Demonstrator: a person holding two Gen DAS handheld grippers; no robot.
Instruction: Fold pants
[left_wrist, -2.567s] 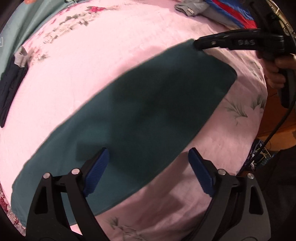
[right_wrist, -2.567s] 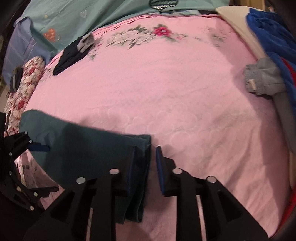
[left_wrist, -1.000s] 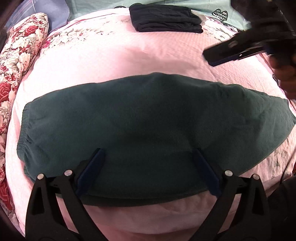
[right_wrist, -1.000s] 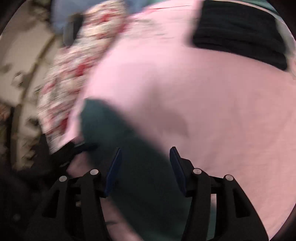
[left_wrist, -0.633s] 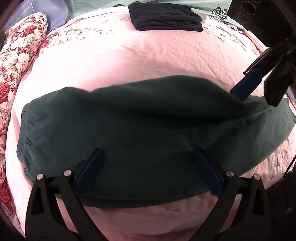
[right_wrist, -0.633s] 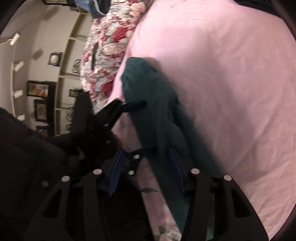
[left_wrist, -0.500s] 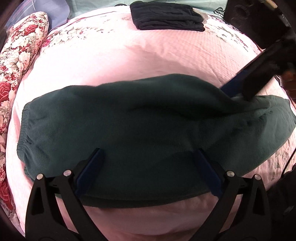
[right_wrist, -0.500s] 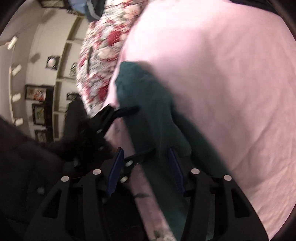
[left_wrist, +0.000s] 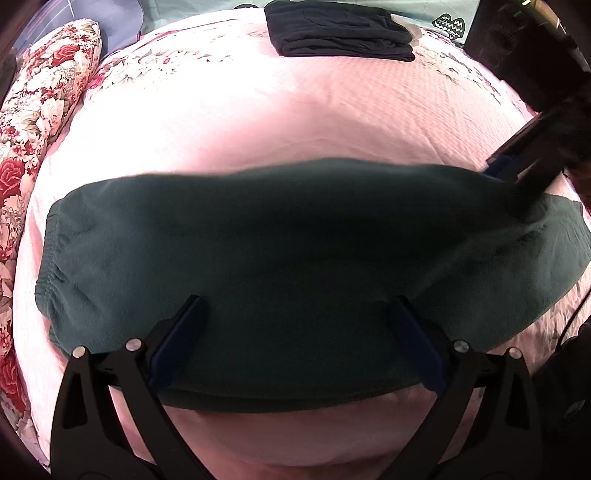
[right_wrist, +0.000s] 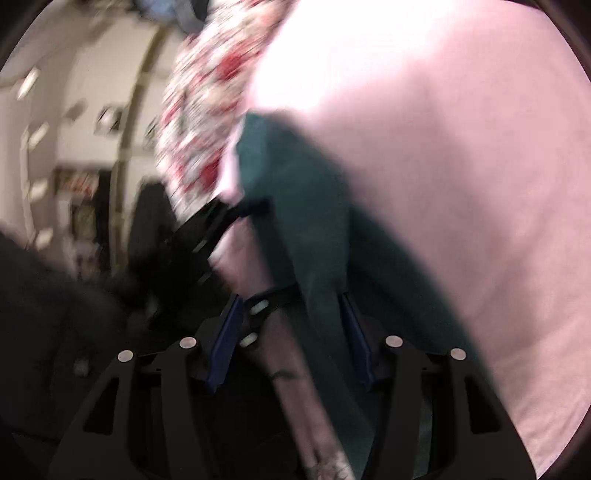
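Dark green pants (left_wrist: 280, 258) lie folded lengthwise across the pink bed sheet (left_wrist: 295, 118), waistband at the left. My left gripper (left_wrist: 295, 332) is open, its blue pads over the pants' near edge. My right gripper (left_wrist: 517, 177) shows at the right in the left wrist view, tips on the pants' far right edge. In the blurred right wrist view the right gripper (right_wrist: 291, 317) is open, with a raised ridge of the green pants (right_wrist: 317, 258) between its pads.
A folded black garment (left_wrist: 340, 29) lies at the far side of the bed. A floral pillow (left_wrist: 33, 122) runs along the left edge. The left gripper's body (right_wrist: 207, 236) shows in the right wrist view.
The right gripper has swung down onto the pants' right end and lifted a ridge of cloth. The left gripper has stayed open over the near edge.
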